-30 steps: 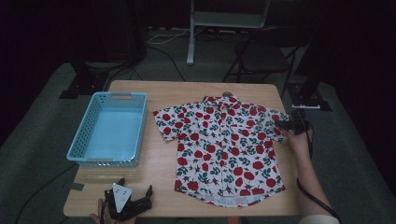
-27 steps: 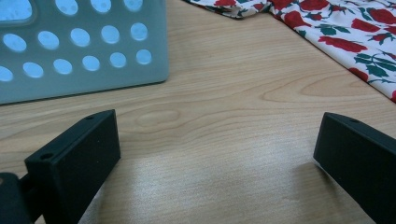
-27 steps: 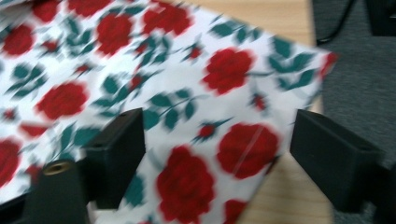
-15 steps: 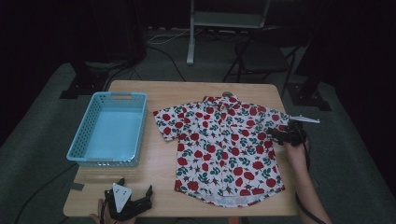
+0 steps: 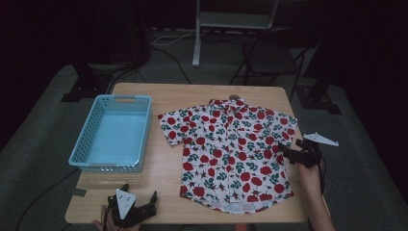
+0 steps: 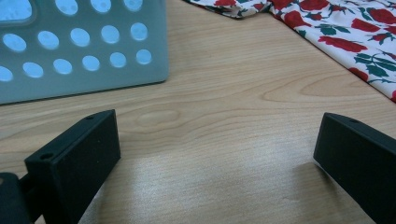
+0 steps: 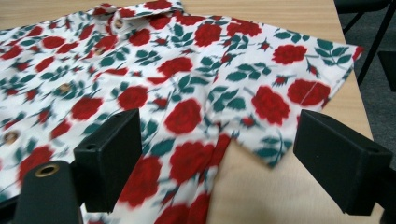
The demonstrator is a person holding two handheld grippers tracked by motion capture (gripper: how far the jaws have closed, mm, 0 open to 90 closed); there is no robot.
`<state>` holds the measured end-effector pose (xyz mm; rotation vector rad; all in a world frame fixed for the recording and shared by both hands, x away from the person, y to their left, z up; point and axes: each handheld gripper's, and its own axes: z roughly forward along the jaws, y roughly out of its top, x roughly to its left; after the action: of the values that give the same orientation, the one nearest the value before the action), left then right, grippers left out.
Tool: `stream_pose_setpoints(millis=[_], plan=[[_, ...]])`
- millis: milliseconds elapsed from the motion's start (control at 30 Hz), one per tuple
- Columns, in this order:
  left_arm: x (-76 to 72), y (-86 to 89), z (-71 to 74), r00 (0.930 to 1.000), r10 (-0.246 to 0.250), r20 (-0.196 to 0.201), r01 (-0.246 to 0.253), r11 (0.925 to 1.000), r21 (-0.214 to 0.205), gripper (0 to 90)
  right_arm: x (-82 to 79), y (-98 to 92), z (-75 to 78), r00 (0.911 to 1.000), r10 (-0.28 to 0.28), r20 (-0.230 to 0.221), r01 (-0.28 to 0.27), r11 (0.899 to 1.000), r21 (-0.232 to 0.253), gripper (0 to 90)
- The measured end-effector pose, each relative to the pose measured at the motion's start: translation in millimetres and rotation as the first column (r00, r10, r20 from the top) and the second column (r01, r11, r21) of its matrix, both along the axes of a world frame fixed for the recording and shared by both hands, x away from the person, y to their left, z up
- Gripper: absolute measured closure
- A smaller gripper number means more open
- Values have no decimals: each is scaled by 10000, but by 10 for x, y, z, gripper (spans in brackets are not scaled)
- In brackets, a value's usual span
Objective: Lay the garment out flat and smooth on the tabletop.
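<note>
A white short-sleeved shirt with red roses [image 5: 231,154] lies spread flat, buttoned front up, on the right half of the wooden table [image 5: 163,168]. My right gripper [image 5: 288,155] hovers open at the shirt's right edge, below the right sleeve [image 7: 299,84]; its jaws straddle the cloth [image 7: 187,116] near the armpit without touching it. Near the table's front left corner my left gripper [image 5: 139,204] rests open on bare wood [image 6: 215,140], with nothing between its jaws. The shirt's hem corner [image 6: 364,42] lies to its right.
A light blue perforated basket [image 5: 115,134] stands empty on the left of the table; its wall [image 6: 84,46] is just beyond the left gripper. A chair [image 5: 269,62] and stand legs lie behind the table on dark floor.
My right gripper has moved from beside the right sleeve toward the person, down along the shirt's right edge. The left gripper has stayed put.
</note>
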<state>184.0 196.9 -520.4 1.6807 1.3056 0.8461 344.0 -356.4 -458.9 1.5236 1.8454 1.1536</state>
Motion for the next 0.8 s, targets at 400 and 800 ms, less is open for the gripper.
stream_pose_setpoints(millis=[400, 800], plan=[[0, 0, 0, 10000, -1, 1, 1, 10000, -1, 11, -492, 111, -33, 9991, 345, 252, -343, 9994, -73, 149], [-9, 5, -6, 9999, -80, 126, 80, 10000, -7, 11, -959, 208, -50, 9976, 361, 589, -367, 9993, 91, 149]])
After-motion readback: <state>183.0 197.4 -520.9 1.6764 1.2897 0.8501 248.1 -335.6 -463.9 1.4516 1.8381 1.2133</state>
